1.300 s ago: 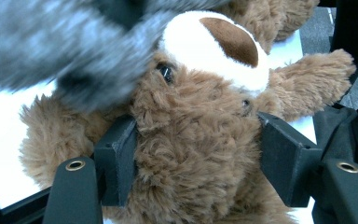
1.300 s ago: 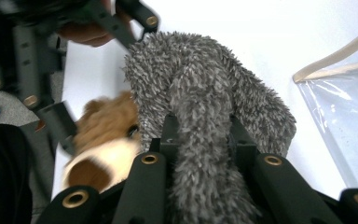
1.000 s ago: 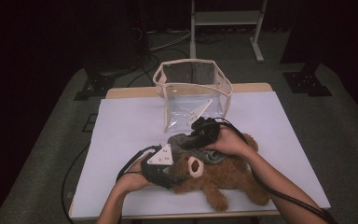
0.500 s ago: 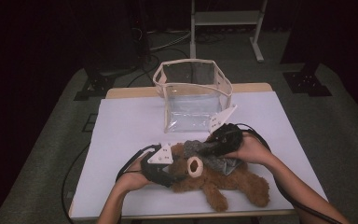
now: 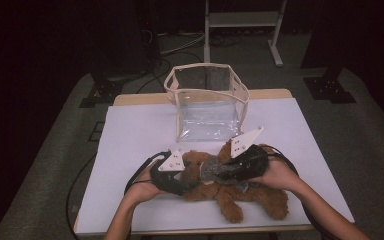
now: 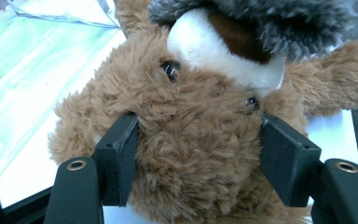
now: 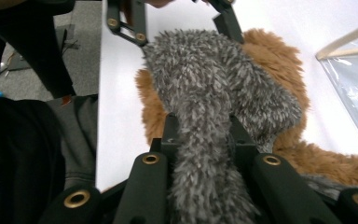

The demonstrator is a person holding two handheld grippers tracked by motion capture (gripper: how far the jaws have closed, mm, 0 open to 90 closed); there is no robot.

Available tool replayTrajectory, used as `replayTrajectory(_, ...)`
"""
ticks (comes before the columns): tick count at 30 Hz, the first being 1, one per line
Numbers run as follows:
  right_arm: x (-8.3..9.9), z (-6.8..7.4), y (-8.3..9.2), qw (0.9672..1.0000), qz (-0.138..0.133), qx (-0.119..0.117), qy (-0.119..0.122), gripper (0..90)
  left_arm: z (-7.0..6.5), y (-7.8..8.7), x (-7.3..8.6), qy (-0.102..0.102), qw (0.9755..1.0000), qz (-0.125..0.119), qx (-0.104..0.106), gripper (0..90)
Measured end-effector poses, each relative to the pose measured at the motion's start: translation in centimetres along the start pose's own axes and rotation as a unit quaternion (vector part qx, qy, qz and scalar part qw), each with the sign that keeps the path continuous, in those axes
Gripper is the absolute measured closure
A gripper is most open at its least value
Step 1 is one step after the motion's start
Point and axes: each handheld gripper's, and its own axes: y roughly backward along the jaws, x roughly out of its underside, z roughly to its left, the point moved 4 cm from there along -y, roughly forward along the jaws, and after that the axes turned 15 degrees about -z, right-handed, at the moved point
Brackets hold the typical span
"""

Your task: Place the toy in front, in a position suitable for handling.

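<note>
A brown teddy bear (image 5: 252, 199) lies on its back on the white table (image 5: 130, 135). My left gripper (image 5: 191, 176) is shut on its head (image 6: 191, 93), one pad on each side. Its jaws have just eased open a little, and the head is still squeezed between them. My right gripper (image 5: 219, 172) is shut on a grey furry strip (image 7: 214, 70) that lies across the bear's muzzle and neck. In the right gripper view the strip runs from my jaws (image 7: 200, 128) over the bear (image 7: 272, 51) toward the left gripper (image 7: 172, 21).
A clear plastic bag (image 5: 207, 100) with a cream rim stands open behind the bear at the table's middle back. Cables trail off the left and right near edges. A metal stand (image 5: 242, 20) is on the floor beyond the table.
My right gripper has moved right and slightly nearer with the grey strip in it, drawing the strip across the bear. The left gripper has stayed on the head.
</note>
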Motion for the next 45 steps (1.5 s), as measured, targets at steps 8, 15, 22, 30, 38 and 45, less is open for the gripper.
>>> replayTrajectory(8, -0.1, -2.6, -0.8, 0.9996, -0.002, 0.025, -0.007, 73.7, 0.3, 1.0, -0.8, -0.005, 0.9998, -0.018, 0.001, 36.2)
replayTrajectory(15, -0.7, -2.8, -0.7, 0.9994, -0.017, 0.027, -0.013, 73.8, 0.5, -0.2, -0.5, -0.023, 0.9996, 0.001, -0.018, 39.1)
replayTrajectory(22, -1.7, -0.2, -1.2, 0.9996, -0.025, -0.002, 0.014, 73.7, 1.4, -0.5, -0.5, -0.003, 0.9989, -0.012, -0.044, 39.2)
replayTrajectory(30, 0.8, -0.9, -1.1, 0.9994, 0.010, 0.028, 0.015, 74.5, 1.0, 0.6, -0.4, 0.005, 0.9997, -0.016, -0.016, 36.7)
replayTrajectory(38, 0.1, -0.8, -1.2, 0.9992, 0.003, 0.032, 0.023, 74.5, 1.2, 0.4, 0.5, 0.010, 0.9998, -0.011, -0.016, 40.1)
replayTrajectory(45, -2.5, -0.3, -3.5, 0.9986, -0.003, 0.017, 0.050, 74.5, 1.3, 0.2, 0.5, 0.006, 0.9998, -0.011, -0.016, 39.8)
